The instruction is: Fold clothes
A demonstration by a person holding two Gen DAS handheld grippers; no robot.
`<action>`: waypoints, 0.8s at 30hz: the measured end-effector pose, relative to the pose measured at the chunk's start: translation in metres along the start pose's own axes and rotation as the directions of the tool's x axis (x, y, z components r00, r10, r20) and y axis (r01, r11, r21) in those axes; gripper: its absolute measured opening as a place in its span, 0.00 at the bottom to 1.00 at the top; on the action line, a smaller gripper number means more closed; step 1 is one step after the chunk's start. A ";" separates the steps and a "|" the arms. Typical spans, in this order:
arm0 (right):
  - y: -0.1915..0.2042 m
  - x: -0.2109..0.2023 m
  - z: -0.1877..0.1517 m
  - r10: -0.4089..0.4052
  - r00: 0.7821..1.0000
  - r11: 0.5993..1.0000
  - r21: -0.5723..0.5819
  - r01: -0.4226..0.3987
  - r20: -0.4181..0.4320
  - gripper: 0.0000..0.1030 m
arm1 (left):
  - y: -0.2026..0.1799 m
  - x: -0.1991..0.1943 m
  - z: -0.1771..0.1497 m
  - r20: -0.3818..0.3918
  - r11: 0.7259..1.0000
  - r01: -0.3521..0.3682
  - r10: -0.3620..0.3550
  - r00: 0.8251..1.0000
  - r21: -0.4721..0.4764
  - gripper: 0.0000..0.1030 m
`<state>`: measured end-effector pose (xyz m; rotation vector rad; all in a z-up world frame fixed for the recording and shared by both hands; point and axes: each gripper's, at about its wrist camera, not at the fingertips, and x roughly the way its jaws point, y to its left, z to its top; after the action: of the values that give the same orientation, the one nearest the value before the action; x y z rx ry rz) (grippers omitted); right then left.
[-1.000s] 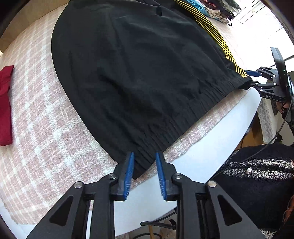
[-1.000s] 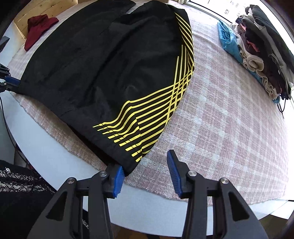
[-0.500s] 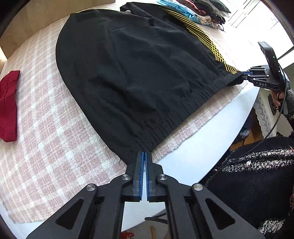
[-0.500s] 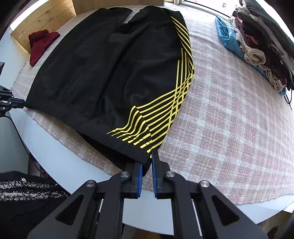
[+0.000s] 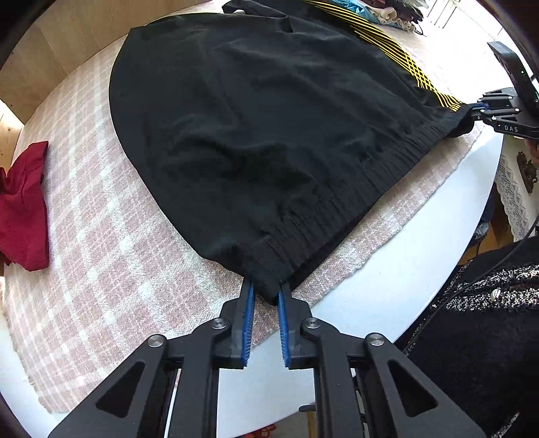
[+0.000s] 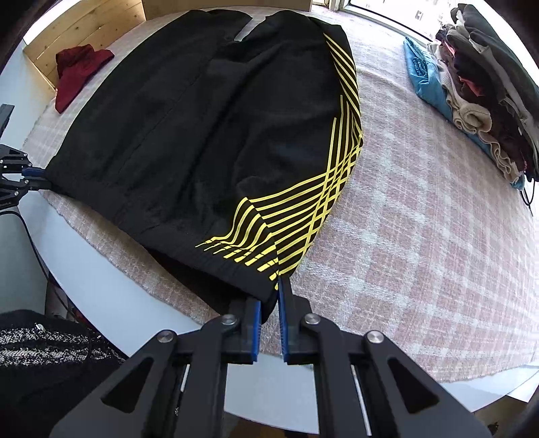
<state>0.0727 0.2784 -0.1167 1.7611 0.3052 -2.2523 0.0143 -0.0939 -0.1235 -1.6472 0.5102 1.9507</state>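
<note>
Left gripper [image 5: 266, 293] pointed steeply down at bottom centre, just closed, clamped on one waistband corner of the black shorts [image 5: 256, 134]. Right gripper [image 6: 269, 300] likewise angled, gripping the yellow-striped corner.

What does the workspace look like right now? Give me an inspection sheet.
Surface: white round table under a pink checked cloth.
Job's things: black shorts with yellow stripes, spread flat, waistband toward the near edge.
Clutter: red garment to one side; clothes pile at the far edge.
Grippers: left claw shut on one waistband corner; right claw shut on the striped corner.
Cables: black cable across the person's sleeve.
Surroundings: wooden panel behind the table.
</note>
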 end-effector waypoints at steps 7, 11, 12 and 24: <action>0.012 -0.042 0.032 -0.010 0.997 0.998 -0.054 0.014 0.079 0.06 | 0.039 -0.075 0.028 0.148 0.985 0.148 -0.133 0.980 -0.094 0.04; -0.015 -0.067 0.129 -0.053 0.978 0.996 -0.059 0.066 0.200 0.06 | 0.055 -0.095 0.106 0.224 0.991 0.111 -0.091 0.970 -0.078 0.03; -0.022 -0.081 0.154 -0.079 0.968 0.994 -0.052 0.094 0.238 0.06 | 0.060 -0.107 0.127 0.252 0.994 0.085 -0.064 0.966 -0.071 0.03; -0.081 -0.308 0.258 -0.222 0.729 0.972 0.088 0.218 0.648 0.05 | 0.076 -0.361 0.236 0.665 0.988 -0.150 0.130 0.735 -0.028 0.04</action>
<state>-0.1204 0.2956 0.2443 0.8491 0.3658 -2.8628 -0.1751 -0.0689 0.2704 -0.7904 0.3695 2.4465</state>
